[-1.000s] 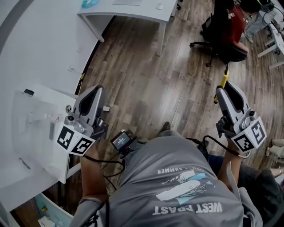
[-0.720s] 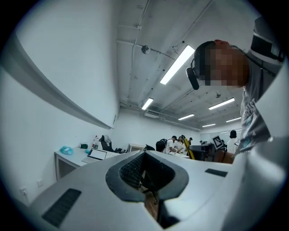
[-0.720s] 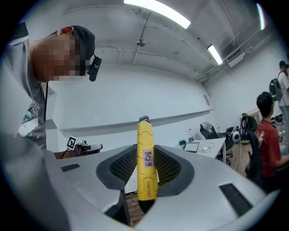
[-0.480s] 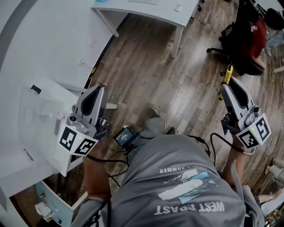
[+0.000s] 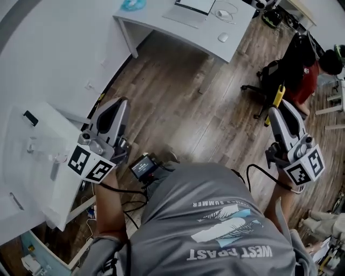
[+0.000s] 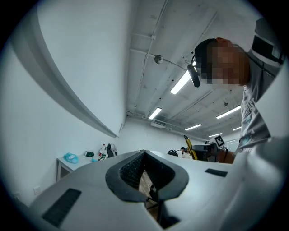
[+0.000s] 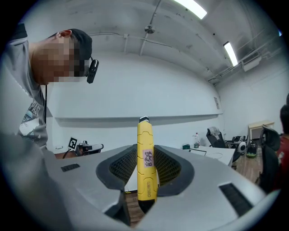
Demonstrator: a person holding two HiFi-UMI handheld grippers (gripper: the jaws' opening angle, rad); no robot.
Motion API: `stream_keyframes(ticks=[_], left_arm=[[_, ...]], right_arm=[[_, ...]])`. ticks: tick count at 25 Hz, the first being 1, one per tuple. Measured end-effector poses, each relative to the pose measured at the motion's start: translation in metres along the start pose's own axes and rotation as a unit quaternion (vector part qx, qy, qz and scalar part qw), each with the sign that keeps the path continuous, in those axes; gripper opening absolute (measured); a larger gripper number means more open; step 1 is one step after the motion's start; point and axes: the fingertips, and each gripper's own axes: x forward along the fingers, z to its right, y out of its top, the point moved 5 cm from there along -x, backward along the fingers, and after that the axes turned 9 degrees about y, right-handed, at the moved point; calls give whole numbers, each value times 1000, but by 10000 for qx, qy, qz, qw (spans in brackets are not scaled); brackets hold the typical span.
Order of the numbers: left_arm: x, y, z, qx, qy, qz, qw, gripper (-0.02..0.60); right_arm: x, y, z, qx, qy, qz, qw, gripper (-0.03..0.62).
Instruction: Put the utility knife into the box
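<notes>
— Pose of the hands?

— Both held out ahead of the grey shirt (image 5: 215, 226), roughly level, well apart. For the left gripper (image 5: 119, 103): angled forward and a little right, close beside the near edge of the white table (image 5: 56, 202). For the right gripper (image 5: 280, 110): pointed forward over the wood floor (image 5: 178, 102).

— Jaws?

— On the left, pressed together at the tips, nothing between. On the right, clamped on the utility knife (image 7: 146, 167): yellow body pinched near its lower end, standing out past the tips, black-capped end farthest out.

— Room for moving?

— Plenty of bare floor between the two grippers and ahead. Hemmed on the left by the table edge and the white wall (image 5: 48, 46). Bounded ahead by a white desk (image 5: 156, 21). Crowded at the right front by an office chair (image 5: 269, 75) and a seated person in red (image 5: 308, 75).

— Containers?

— Seemingly a pale see-through box (image 5: 38, 156) on the white table, just left of the left gripper; contents too faint to tell. Knife well apart from it, across on the right. On the desk ahead, a laptop (image 5: 188, 9) and a mouse (image 5: 222, 37).
</notes>
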Motion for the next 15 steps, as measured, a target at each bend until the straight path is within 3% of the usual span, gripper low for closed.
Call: stream_keyframes(ticks=[8,11,15], left_arm=[[-23,6,-48,-55,787,270,9965,9],[-33,10,-58,-22,1121,296,9933,9],[-37,18,-72,140,1687,306,9851,9]], right_arm=[[104,7,13,-92,956,-272,9950,123],[143,15,16,-218,1329,-302,9904,123],[187,5,40,35,1877,-339,9816,123]])
